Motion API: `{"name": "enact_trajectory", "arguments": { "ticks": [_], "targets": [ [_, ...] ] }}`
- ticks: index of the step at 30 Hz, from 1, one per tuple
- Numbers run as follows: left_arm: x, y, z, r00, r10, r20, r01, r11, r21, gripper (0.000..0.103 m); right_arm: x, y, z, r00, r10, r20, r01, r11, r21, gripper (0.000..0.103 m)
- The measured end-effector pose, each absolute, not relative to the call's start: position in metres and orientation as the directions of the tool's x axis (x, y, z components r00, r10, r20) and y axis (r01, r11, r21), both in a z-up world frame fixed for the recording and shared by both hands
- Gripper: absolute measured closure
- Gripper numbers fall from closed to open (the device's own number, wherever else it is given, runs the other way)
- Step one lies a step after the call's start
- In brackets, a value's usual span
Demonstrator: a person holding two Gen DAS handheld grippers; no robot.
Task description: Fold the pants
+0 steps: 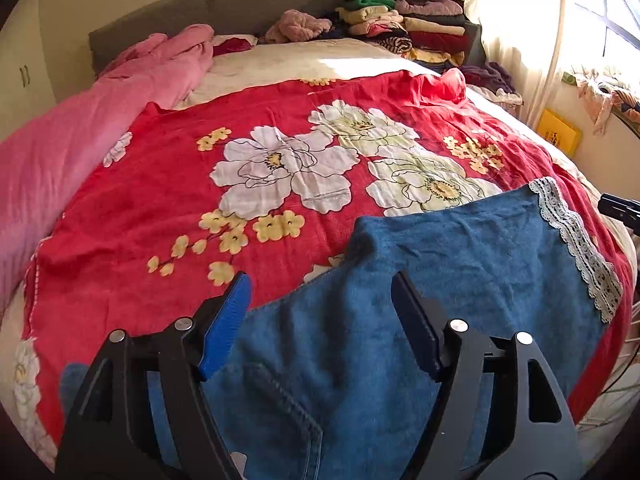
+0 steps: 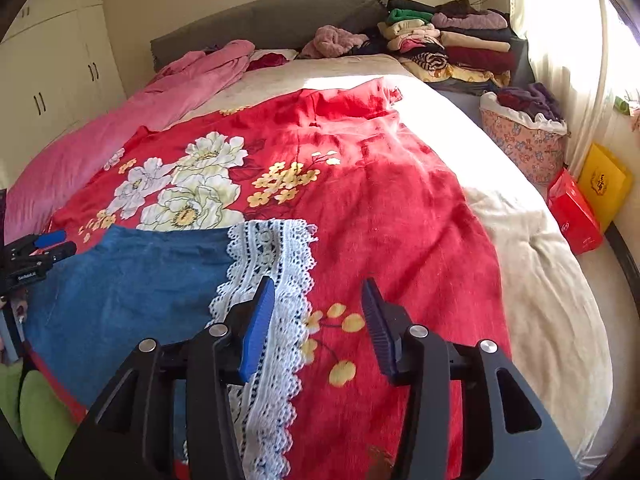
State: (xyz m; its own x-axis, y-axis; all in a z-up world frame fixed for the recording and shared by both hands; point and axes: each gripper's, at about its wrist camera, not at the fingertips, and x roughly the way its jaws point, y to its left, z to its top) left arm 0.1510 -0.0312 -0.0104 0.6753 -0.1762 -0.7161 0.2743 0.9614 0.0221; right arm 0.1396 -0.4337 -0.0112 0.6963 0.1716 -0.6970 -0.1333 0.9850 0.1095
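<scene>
Blue denim pants (image 1: 472, 264) lie flat on a red floral blanket (image 1: 168, 208) spread over the bed, with a white lace hem (image 1: 576, 248) along their right edge. My left gripper (image 1: 320, 280) hovers open over the denim, and nothing sits between its blue pads. In the right wrist view the same pants (image 2: 132, 280) and lace hem (image 2: 272, 264) fill the lower left. My right gripper (image 2: 318, 282) is open above the lace edge and the red blanket (image 2: 380, 200), holding nothing. The left gripper (image 2: 40, 250) shows at the left edge there.
A pink duvet (image 1: 80, 128) lies along the bed's left side. Folded clothes (image 1: 404, 28) are stacked by the grey headboard (image 1: 216, 12). Beside the bed on the right stand a floral basket (image 2: 524, 140), a red box (image 2: 572, 212) and a yellow box (image 2: 604, 184). Wardrobe doors (image 2: 52, 72) are at the far left.
</scene>
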Motion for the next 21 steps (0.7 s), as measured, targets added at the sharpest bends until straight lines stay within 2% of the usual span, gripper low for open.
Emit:
{"name": "enact_trajectory", "arguments": {
  "ticks": [4,6,9,12,15,17,21],
  "targets": [
    [0.123,-0.015,-0.013,0.687,-0.149,-0.712,0.233,0.972,0.021,0.029,0.124,-0.394,-0.01,0.676,0.225,-0.702,-0.226,0.97,0.093,0.05],
    [0.113,-0.006,-0.018,0.685,-0.116,-0.72,0.181,0.983,0.014,0.026,0.122,-0.375,-0.012,0.664,0.243,-0.707,-0.261,0.962,0.085,0.042],
    [0.109,0.001,-0.029,0.651,-0.091,-0.753,0.142,0.99,0.003,0.016,0.12,-0.342,-0.022,0.626,0.286,-0.726,-0.319,0.943,0.097,0.041],
    [0.109,0.002,-0.043,0.614,-0.046,-0.788,0.108,0.994,0.026,0.016,0.116,-0.328,-0.029,0.604,0.298,-0.739,-0.341,0.935,0.099,0.04],
    [0.113,0.007,-0.056,0.574,-0.03,-0.818,0.085,0.996,0.023,0.015,0.121,-0.332,-0.043,0.573,0.211,-0.792,-0.292,0.955,0.043,0.036],
    [0.116,0.015,-0.06,0.565,-0.057,-0.823,0.075,0.997,-0.018,0.014,0.122,-0.343,-0.058,0.541,0.07,-0.838,-0.228,0.972,-0.066,0.035],
    [0.117,0.029,-0.062,0.569,-0.099,-0.817,0.05,0.995,-0.086,0.014,0.11,-0.354,-0.071,0.539,0.058,-0.84,-0.246,0.965,-0.091,0.037]
  ]
}}
